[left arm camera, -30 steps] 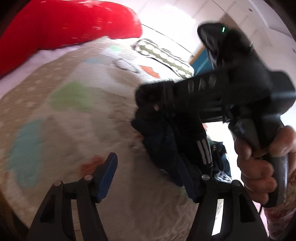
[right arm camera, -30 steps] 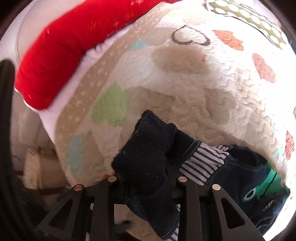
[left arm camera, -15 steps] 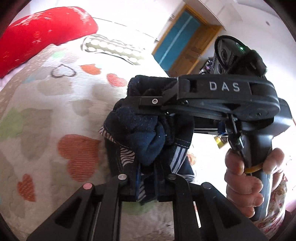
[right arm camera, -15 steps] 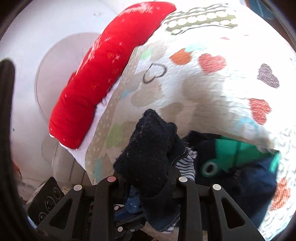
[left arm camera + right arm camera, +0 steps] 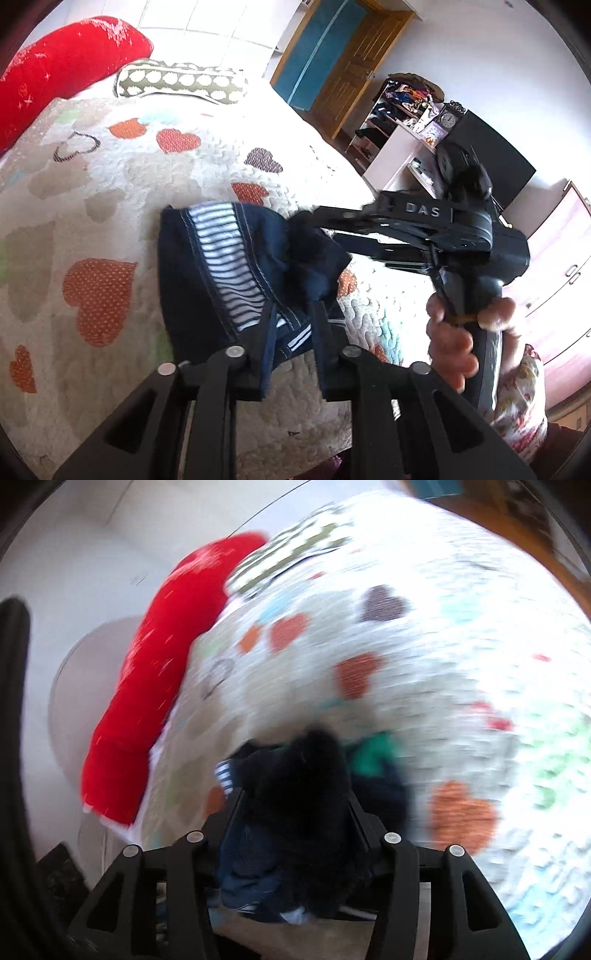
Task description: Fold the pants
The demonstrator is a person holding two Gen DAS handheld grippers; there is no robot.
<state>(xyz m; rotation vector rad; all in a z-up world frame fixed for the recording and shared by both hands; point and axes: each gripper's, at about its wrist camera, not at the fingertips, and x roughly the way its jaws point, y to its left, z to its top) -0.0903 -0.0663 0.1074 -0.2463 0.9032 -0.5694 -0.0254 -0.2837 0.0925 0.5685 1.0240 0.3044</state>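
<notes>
Small navy pants with striped lining [image 5: 236, 266] hang bunched over the heart-patterned quilted bed [image 5: 110, 192]. Left gripper [image 5: 291, 354] clenched on fabric; right gripper [image 5: 295, 812], jaws just widening, fabric between. No fold formed; spreading flat remains.

The pants [image 5: 221, 266] are small and dark navy, with a panel of thin white and blue stripes and pale stitching along the seams. They hang bunched and crumpled above the bed [image 5: 110, 184], not laid flat, roughly over the middle of its heart-patterned cover. In the blurred right wrist view the same dark bundle [image 5: 295, 794] shows a bright green patch on its far side.
</notes>
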